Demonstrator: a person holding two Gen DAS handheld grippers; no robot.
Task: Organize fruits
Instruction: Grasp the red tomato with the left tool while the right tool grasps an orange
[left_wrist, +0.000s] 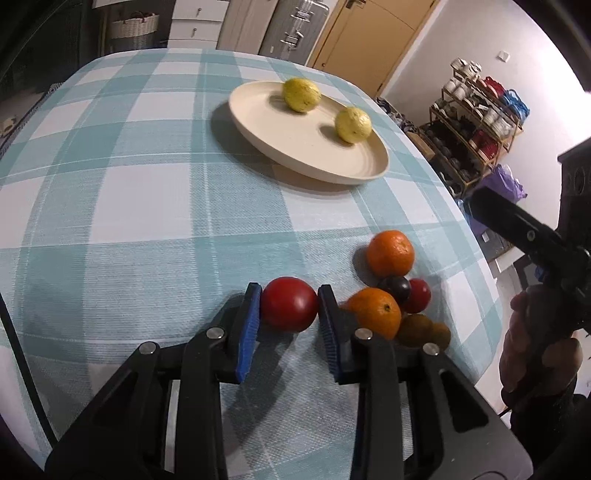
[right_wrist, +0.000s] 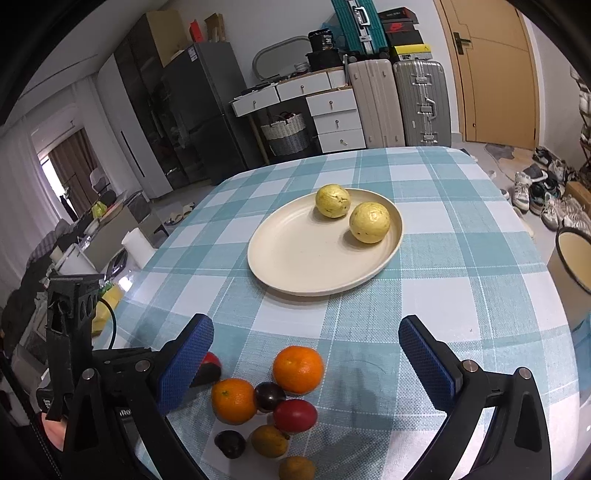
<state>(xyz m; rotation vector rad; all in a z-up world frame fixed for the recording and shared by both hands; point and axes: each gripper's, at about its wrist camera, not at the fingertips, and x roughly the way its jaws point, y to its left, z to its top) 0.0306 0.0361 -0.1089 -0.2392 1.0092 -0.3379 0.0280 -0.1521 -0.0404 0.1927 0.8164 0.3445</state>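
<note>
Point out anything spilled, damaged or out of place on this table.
Nothing spilled or broken. The plate sits flat with two yellow fruits; the rest remain clustered unsorted near the table edge.

I'm in a lived-in home: behind the checked table (right_wrist: 461, 258) stand suitcases (right_wrist: 399, 103), fridge (right_wrist: 207, 107), drawers (right_wrist: 332, 114).

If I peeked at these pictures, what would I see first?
The left gripper pinches a big red fruit at the near table edge, beside a little heap of oranges and dark fruits. Farther back, two yellow fruits sit on a cream plate. The right gripper hangs open above.
</note>
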